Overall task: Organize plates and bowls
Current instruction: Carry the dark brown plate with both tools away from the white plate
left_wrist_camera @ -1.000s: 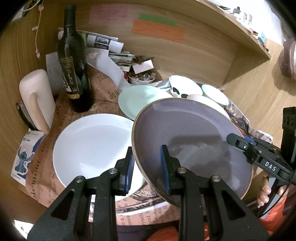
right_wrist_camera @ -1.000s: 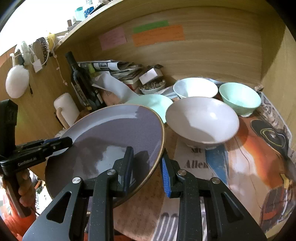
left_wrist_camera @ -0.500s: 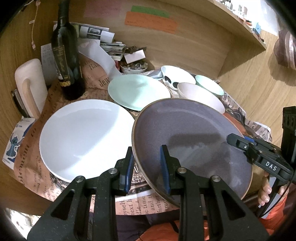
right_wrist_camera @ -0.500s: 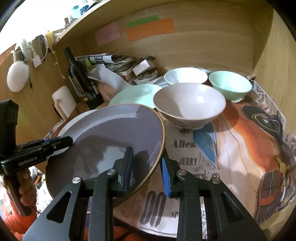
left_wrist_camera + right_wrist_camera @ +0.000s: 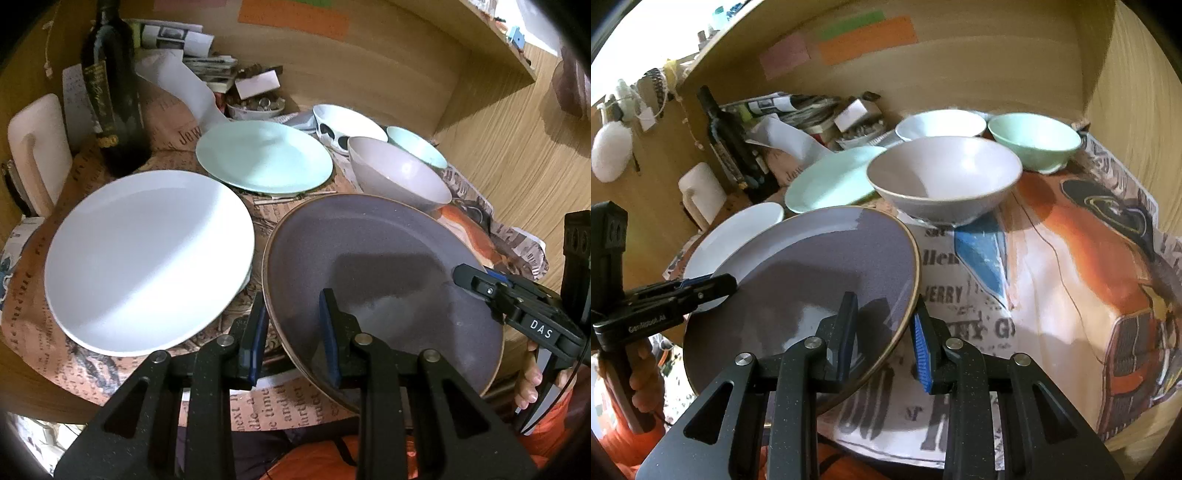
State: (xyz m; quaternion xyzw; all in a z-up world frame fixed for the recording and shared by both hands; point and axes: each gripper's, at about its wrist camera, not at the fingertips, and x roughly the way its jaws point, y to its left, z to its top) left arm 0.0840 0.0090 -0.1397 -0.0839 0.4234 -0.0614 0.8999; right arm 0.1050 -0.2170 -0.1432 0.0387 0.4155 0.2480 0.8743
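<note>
Left gripper [image 5: 293, 334] and right gripper [image 5: 882, 332] each clamp opposite rims of the grey plate [image 5: 380, 273], held tilted above the table's near edge. White plate [image 5: 147, 258] lies just left; grey bowl [image 5: 943, 177] sits behind.

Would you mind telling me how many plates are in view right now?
3: a grey plate held by both grippers, a white plate to its left, and a mint plate behind them. None seem hidden.
</note>
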